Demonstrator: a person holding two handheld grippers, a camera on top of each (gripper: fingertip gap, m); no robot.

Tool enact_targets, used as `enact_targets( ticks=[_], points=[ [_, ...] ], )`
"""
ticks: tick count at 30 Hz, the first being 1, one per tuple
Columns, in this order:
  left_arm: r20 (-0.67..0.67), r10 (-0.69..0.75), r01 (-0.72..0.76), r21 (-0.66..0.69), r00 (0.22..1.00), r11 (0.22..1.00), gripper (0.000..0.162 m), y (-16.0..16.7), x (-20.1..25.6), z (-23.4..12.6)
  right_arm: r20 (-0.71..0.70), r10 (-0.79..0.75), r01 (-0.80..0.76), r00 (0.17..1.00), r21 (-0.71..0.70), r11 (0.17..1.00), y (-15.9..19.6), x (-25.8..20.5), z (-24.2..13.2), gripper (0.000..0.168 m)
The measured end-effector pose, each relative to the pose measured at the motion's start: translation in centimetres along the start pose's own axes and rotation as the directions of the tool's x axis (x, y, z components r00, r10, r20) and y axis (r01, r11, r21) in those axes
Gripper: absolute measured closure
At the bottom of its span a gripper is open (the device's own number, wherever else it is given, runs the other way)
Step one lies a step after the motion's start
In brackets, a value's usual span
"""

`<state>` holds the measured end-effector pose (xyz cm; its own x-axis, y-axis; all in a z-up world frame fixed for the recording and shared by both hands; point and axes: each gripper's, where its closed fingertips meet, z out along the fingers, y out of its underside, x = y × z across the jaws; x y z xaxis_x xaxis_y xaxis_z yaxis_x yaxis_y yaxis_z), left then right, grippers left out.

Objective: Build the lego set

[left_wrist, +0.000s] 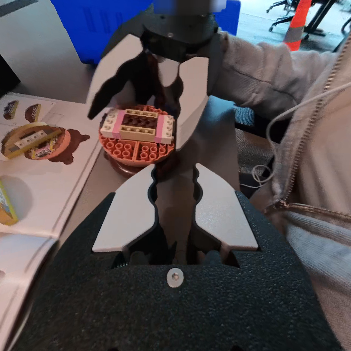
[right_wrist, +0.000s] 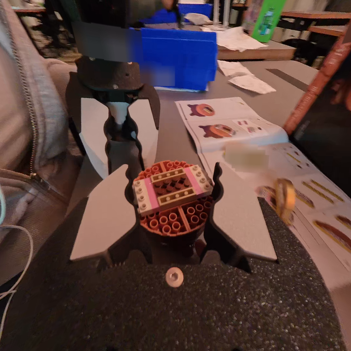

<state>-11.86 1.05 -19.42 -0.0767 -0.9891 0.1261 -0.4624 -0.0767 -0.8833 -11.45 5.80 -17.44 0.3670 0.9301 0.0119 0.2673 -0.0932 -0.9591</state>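
Steadiness seemed to us the heart of this step: the round salmon-pink studded lego assembly (right_wrist: 171, 207), topped with a block of white, pink, tan and dark brown bricks, needed firm holding while the next piece was fetched and pressed on. We judged that any press should come straight down onto the studs, with the holding fingers squeezing the disc's rim and not the upper block, so that nothing sheared loose. We also thought it wise to check the open white paper instruction booklet (right_wrist: 233, 121), which lay just beside the model on the grey table (right_wrist: 171, 117).

We saw our right gripper (right_wrist: 171, 191) set around the model, its jaws spread about as wide as the disc, one grey finger at each side. The fingers looked to be touching or nearly touching the rim, though blur kept us from being sure; we took it for a grip. The model appeared to rest on a dark brown rounded base, close to the table's near edge.

Our left gripper (left_wrist: 174, 182) faced it from the opposite side, its jaws narrow but parted and holding nothing, its tips just short of the model's base. A blue plastic bin (right_wrist: 180, 57) stood well behind.
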Motion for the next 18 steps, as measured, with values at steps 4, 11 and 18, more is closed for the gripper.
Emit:
enact_targets(
  ticks=[4,11,18],
  points=[
    [-0.018,-0.075,0.075,0.033,0.997,0.997,0.128,0.6,1.3,-0.9,0.148,-0.039,0.036,0.988,0.026,0.999,-1.1,-1.0,1.6,0.090],
    [0.102,-0.114,0.095,0.174,0.988,0.980,0.130,-0.6,-1.7,-4.4,-0.353,0.107,-0.058,0.930,0.146,0.988,-2.8,8.7,-4.8,0.118],
    [0.253,-0.108,0.048,0.230,0.961,0.972,0.102,-1.5,-6.8,-6.4,-0.414,-0.025,-0.119,0.910,-0.318,0.941,3.8,12.8,-1.6,0.128]
  ],
)
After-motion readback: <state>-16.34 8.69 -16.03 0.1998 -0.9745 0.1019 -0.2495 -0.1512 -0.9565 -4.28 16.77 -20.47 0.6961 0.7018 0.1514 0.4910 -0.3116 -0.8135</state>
